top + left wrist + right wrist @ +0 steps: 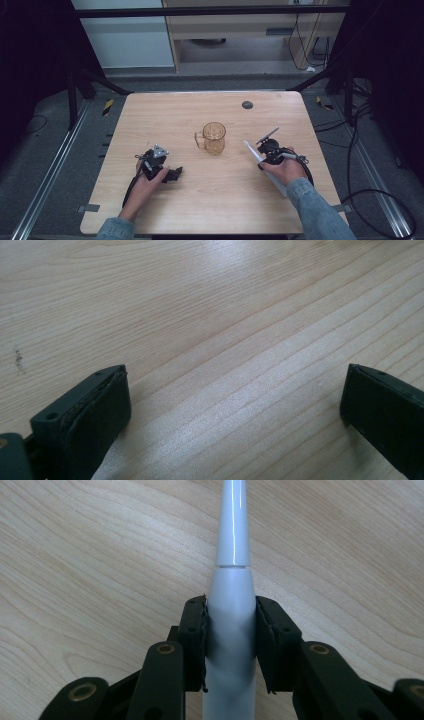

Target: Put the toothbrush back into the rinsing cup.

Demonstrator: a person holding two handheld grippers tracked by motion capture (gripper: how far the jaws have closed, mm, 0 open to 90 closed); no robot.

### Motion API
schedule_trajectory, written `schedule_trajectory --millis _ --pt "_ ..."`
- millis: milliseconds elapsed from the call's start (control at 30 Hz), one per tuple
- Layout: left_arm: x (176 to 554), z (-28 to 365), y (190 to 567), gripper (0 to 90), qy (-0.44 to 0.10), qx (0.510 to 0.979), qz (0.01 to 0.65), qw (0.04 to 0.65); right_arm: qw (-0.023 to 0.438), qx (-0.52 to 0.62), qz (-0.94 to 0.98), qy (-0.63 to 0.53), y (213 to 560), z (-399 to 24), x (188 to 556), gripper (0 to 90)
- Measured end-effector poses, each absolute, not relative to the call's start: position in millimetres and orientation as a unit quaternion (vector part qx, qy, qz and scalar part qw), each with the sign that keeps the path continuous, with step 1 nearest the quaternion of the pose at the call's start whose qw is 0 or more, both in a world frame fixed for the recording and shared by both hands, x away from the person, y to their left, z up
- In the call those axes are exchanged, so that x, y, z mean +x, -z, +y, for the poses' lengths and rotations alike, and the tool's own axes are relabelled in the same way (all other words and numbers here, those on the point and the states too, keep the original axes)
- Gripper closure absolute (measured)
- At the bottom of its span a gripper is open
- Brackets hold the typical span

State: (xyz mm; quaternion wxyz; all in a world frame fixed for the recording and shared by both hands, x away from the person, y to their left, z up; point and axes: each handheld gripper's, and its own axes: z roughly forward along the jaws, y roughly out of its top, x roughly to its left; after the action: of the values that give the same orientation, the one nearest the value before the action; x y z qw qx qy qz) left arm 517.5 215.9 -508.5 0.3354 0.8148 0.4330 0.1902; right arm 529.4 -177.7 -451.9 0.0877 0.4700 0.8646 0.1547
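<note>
Now the right gripper (pixel 231 645) is clamped on a white toothbrush (pixel 231 630), both pads pressed flat against its thick handle, with the slimmer neck running straight away from the jaws toward 12 o'clock in the right gripper view. From the high view, the toothbrush (pixel 260 162) lies slanted across the table (pixel 165 110), its thin end pointing to about 11 o'clock and its butt end passing under the right hand (pixel 285 167) toward 5 o'clock. The right gripper (pixel 262 159) sits at roughly 4 o'clock from the amber glass mug (pixel 214 137), near it but apart.

The left gripper (pixel 235 390) has its jaws spread wide with bare wood between them and nothing held. In the high view the left gripper (pixel 172 174) rests low over the table at about 8 o'clock from the mug, well apart from it.
</note>
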Motion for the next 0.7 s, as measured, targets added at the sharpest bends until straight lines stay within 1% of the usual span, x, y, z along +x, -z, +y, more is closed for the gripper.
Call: schedule_trajectory --millis 300,333,533,700 --pt "517.5 215.9 508.5 0.0 -0.19 0.814 0.433 0.336 0.095 0.464 0.866 -0.158 439.7 -182.6 532.2 67.3" --pt "517.5 215.9 508.5 0.0 -0.19 0.814 0.433 0.336 0.089 0.472 0.863 -0.159 437.6 -182.2 532.3 67.3" --pt "517.5 215.9 508.5 0.0 -0.19 0.814 0.433 0.336 0.09 0.472 0.862 -0.163 429.4 -183.5 534.4 67.4" --pt "517.5 215.9 508.5 0.0 -0.19 0.814 0.433 0.336 0.098 0.472 0.86 -0.165 420.2 -184.5 536.6 67.4"
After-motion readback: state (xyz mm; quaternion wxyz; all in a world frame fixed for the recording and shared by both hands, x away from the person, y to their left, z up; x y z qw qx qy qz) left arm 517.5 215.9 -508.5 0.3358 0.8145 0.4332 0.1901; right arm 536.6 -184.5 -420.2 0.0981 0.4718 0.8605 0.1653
